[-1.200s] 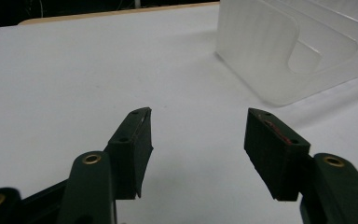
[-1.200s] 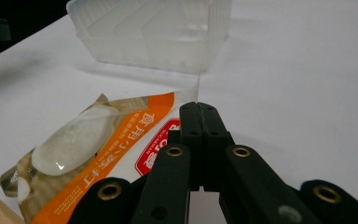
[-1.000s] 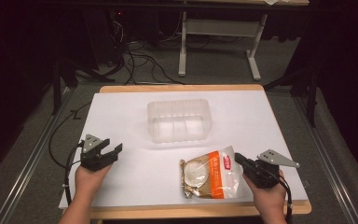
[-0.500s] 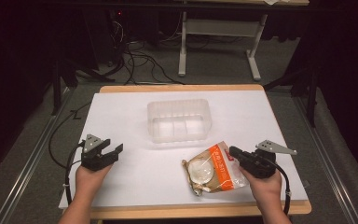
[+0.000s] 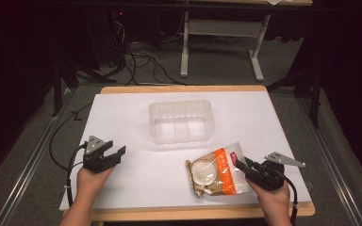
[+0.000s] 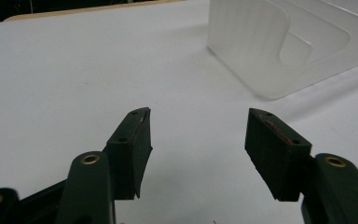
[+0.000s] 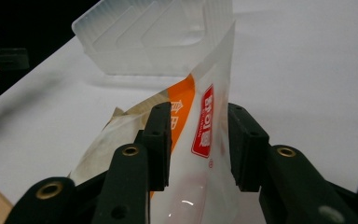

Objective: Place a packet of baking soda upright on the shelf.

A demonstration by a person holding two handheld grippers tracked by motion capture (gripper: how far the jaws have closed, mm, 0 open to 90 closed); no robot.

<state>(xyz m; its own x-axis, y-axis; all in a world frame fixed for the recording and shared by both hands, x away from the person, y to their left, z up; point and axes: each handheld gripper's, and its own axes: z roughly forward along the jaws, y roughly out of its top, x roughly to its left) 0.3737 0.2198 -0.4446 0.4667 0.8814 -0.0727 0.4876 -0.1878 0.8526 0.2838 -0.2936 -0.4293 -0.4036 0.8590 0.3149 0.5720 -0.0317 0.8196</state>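
Note:
A snack bag point(image 5: 214, 172), orange and clear with a pale round piece inside, lies on the white table cover near the front right. My right gripper point(image 5: 242, 165) is at the bag's right edge. In the right gripper view the bag's clear edge point(image 7: 205, 126) stands up between the jaws of the right gripper point(image 7: 199, 135). These jaws have just been opening and stand apart, not pressing on the bag. My left gripper point(image 5: 115, 153) rests at the front left, and the left gripper point(image 6: 198, 140) is open over bare cover with nothing between its jaws.
A clear ribbed plastic container point(image 5: 181, 120) stands in the middle of the table, beyond the bag; the container point(image 6: 279, 42) is also ahead and right of the left jaws. The white cover point(image 5: 136, 108) reaches almost to the wooden table edge point(image 5: 184, 214).
The right gripper's jaws, shut on the bag's edge before, have parted, and that hand has sunk slightly with the bag settling lower. The left gripper has not moved.

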